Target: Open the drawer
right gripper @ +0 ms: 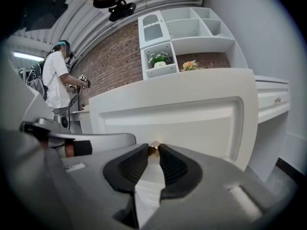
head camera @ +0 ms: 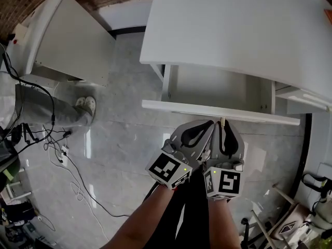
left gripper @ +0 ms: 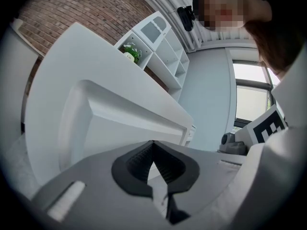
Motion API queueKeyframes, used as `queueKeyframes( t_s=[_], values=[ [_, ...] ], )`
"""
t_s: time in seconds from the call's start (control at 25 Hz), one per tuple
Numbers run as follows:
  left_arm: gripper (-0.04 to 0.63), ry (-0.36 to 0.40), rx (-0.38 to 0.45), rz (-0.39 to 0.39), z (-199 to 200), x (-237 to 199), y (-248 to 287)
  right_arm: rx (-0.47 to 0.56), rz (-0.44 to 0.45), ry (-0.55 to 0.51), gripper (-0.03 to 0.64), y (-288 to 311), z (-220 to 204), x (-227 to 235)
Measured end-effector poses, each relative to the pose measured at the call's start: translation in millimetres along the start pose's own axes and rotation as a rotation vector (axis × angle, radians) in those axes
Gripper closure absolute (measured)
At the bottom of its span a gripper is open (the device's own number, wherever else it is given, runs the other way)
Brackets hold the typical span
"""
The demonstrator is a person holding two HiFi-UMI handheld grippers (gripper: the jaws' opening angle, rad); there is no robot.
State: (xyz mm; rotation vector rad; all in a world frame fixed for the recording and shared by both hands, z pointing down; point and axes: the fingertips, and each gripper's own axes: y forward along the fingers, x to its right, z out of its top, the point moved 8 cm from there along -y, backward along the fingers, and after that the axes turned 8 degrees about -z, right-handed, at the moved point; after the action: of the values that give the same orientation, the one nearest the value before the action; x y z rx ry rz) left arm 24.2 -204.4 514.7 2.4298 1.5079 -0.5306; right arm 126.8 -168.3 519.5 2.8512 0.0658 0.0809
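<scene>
The drawer (head camera: pixel 218 111), at 12 o'clock under the counter (head camera: pixel 233 30), lies 9-to-3, front facing 6, partly out. The right claw (right gripper: pixel 153 153) pinches its brass knob (right gripper: pixel 153 149); the left claw (left gripper: pixel 152 146) is closed, empty.

Low in the centre of the head view, the left gripper (head camera: pixel 207 124) and right gripper (head camera: pixel 223 122) were smooth grey shells lined with black ribbed pads (right gripper: pixel 128 169). Each carried a cube (head camera: pixel 169 170) of black-and-white square markers with a small green light (head camera: pixel 185 169).
</scene>
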Motion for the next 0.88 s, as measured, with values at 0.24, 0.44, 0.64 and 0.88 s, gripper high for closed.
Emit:
queueKeyframes(
  t_s=[0.24,0.44,0.64,0.88],
  values=[
    [0.598,0.019,-0.015,0.018,-2,8,-1,-0.023,0.002,0.009,0.545,-15,-4,0],
    [0.598,0.053,-0.013,0.036,-3,18,-4,-0.032,0.017,0.000,0.545,-23,-6,0],
    [0.594,0.097,-0.050,-0.023,-1,38,1,-0.030,0.044,-0.037,0.543,-34,-9,-1],
    [0.594,0.071,-0.043,0.040,-7,38,-11,-0.059,0.040,-0.013,0.543,-40,-14,0]
  ],
)
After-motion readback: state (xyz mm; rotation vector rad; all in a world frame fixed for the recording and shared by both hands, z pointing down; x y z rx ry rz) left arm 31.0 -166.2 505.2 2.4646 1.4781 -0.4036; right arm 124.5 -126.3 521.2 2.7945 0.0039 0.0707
